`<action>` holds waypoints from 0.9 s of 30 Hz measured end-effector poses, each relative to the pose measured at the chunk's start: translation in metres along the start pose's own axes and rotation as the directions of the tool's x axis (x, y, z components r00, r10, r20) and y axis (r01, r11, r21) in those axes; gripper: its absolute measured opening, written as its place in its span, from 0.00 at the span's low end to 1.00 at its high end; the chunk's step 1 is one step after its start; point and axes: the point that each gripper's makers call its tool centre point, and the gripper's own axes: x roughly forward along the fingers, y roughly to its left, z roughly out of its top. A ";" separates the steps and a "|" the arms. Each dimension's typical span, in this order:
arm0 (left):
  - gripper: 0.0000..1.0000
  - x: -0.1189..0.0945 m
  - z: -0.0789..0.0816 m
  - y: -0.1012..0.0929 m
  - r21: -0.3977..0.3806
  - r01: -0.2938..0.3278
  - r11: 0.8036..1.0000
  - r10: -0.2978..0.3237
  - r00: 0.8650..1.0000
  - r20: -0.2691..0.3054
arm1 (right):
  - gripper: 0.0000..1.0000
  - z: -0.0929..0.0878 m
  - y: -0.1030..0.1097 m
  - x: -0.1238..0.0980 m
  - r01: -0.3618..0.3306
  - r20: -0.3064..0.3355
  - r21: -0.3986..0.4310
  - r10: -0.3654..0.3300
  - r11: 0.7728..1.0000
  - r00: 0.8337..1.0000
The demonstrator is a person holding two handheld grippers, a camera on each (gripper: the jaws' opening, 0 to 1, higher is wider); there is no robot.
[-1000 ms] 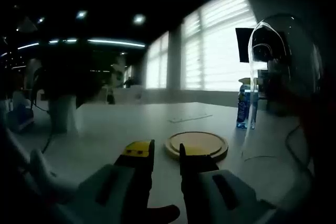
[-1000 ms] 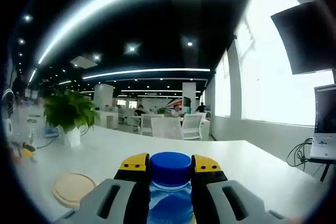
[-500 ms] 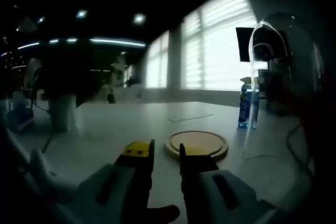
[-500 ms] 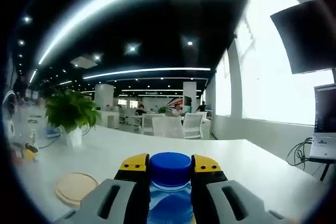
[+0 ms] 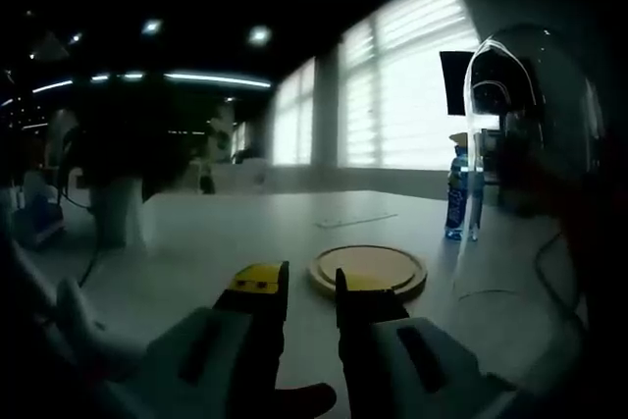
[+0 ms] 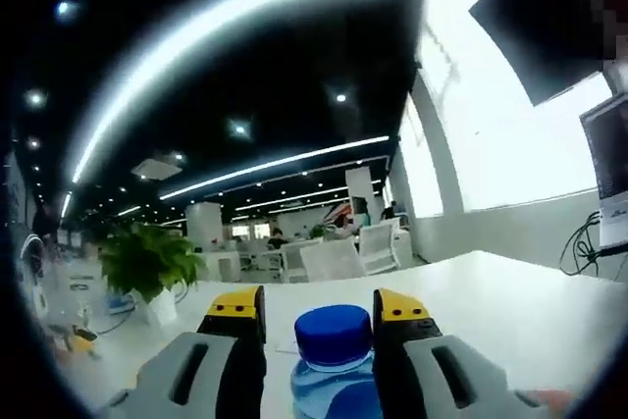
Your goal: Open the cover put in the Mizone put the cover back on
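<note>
Blue plastic marks the cap of the Mizone bottle, which is seen in the right gripper view standing between the yellow-tipped jaws of the right gripper. Those jaws are spread a little wider than the cap, with a narrow gap left on each side, so the bottle is flanked rather than pinched. Behind it a white table runs far back, and a potted plant is set on it at the far left. White chairs are ranged at the far end of the room.

In the left gripper view the left gripper is held low over the same pale table, its jaws drawn close together with only a slim slot between them and nothing gripped. Just beyond the right jaw a round wooden base lies flat on the tabletop. To the right of it a clear glass dome cover is seen raised, apart from the base; what holds it cannot be told, as that side is dark. The Mizone bottle appears further off on the right, partly behind the edge of the dome and probably upright. A dark monitor is mounted before the bright windows.
</note>
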 end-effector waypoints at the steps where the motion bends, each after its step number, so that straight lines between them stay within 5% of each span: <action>1: 0.16 0.000 0.000 0.000 0.000 0.000 1.000 0.000 1.000 0.001 | 0.26 -0.005 -0.009 0.001 0.044 -0.036 -0.110 -0.049 0.993 0.998; 3: 0.16 -0.001 0.001 0.001 -0.003 -0.004 1.000 0.004 1.000 0.004 | 0.25 -0.004 0.001 -0.001 -0.002 -0.026 -0.129 -0.002 0.992 1.000; 10: 0.16 -0.001 0.001 0.001 0.000 -0.004 1.000 0.004 1.000 0.004 | 0.26 -0.010 0.003 0.004 0.047 -0.014 -0.216 -0.051 0.975 0.999; 12: 0.16 -0.001 0.001 0.001 0.000 -0.004 1.000 0.004 1.000 0.003 | 0.26 -0.013 0.002 0.003 0.050 -0.026 -0.171 -0.055 0.984 0.998; 27: 0.16 0.000 -0.001 0.002 -0.003 -0.007 1.000 0.007 1.000 -0.003 | 0.26 -0.010 0.003 0.003 0.049 0.040 -0.204 -0.042 0.978 0.998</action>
